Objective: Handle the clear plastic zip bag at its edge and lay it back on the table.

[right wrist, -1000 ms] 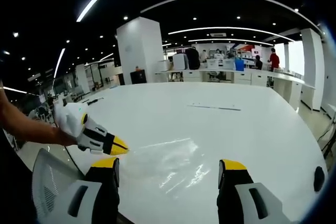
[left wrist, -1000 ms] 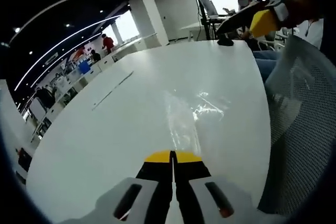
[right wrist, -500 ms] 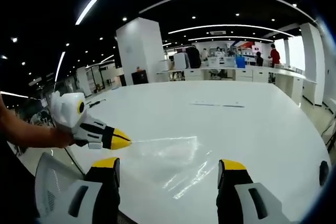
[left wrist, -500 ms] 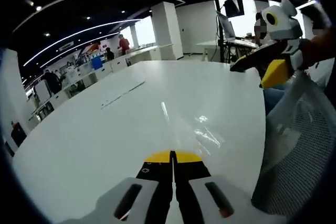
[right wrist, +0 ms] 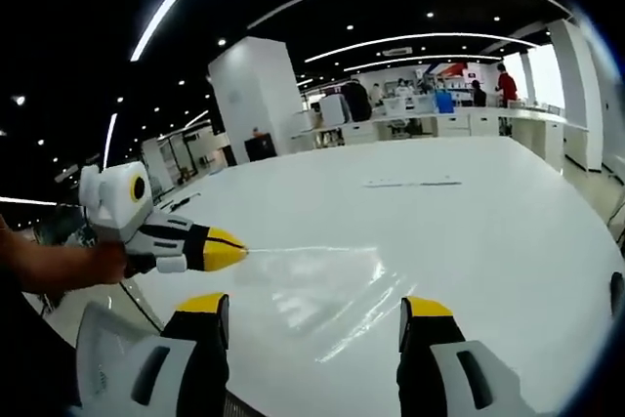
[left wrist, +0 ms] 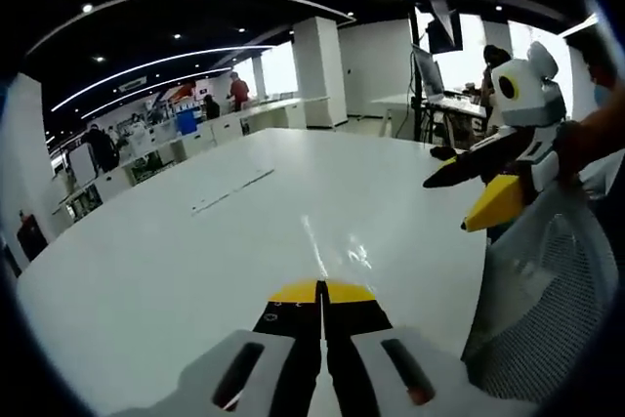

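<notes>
A clear plastic zip bag (right wrist: 327, 285) hangs stretched just above the white table (right wrist: 469, 231), glinting with reflections. Its near edge is pinched in my left gripper (right wrist: 229, 253), which comes in from the left of the right gripper view, yellow tips shut on the film. In the left gripper view the same gripper (left wrist: 321, 290) has its jaws pressed together on the bag's edge, and the bag (left wrist: 332, 251) runs away from it as a thin shiny strip. My right gripper (right wrist: 311, 305) stands open with the bag between and beyond its jaws, touching nothing. It also shows at the right as the right gripper (left wrist: 474, 202).
A mesh chair back (left wrist: 547, 310) stands at the table's edge on the right of the left gripper view; another mesh chair back (right wrist: 117, 358) shows at lower left. A thin strip (right wrist: 410, 184) lies farther out on the table. Desks and people fill the far office.
The left gripper has lifted the bag's edge, so the film now stretches flatter and higher. Both views have shifted with the hands; the right gripper stays open.
</notes>
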A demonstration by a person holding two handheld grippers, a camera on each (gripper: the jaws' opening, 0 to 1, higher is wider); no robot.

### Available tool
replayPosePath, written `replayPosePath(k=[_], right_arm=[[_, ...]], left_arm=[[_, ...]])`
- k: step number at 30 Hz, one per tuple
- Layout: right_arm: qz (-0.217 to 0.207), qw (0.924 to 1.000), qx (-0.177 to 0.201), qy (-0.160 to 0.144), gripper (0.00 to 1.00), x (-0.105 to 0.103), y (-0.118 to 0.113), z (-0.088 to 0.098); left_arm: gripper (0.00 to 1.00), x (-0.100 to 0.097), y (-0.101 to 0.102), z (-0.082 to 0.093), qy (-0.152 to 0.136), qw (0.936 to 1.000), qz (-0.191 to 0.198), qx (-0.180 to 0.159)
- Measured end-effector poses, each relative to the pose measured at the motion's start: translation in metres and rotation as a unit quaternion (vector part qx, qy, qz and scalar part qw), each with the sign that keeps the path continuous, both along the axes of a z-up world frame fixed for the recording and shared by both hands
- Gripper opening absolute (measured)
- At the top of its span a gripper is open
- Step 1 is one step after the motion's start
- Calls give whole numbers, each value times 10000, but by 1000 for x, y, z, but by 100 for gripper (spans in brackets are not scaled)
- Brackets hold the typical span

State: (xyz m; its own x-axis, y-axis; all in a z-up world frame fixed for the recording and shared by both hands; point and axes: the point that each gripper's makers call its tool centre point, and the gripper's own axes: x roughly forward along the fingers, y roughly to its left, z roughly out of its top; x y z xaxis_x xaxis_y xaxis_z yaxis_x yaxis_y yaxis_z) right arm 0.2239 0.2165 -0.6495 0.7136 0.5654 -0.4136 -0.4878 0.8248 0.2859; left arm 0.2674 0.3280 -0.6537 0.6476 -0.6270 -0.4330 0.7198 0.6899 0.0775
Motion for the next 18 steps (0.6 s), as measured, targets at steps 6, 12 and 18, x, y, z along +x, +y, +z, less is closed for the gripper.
replayPosePath(k=[6, 12, 18], right_arm=[[8, 9992, 301, 281, 70, 0, 12, -10], [-47, 9955, 755, 575, 70, 2, 23, -16], [21, 9925, 951, 764, 70, 5, 34, -18]], left_arm=[[0, -3, 0, 1, 67, 9999, 53, -60], [0, -7, 2, 5, 91, 9998, 129, -129], [0, -10, 1, 8, 117, 9997, 136, -187]])
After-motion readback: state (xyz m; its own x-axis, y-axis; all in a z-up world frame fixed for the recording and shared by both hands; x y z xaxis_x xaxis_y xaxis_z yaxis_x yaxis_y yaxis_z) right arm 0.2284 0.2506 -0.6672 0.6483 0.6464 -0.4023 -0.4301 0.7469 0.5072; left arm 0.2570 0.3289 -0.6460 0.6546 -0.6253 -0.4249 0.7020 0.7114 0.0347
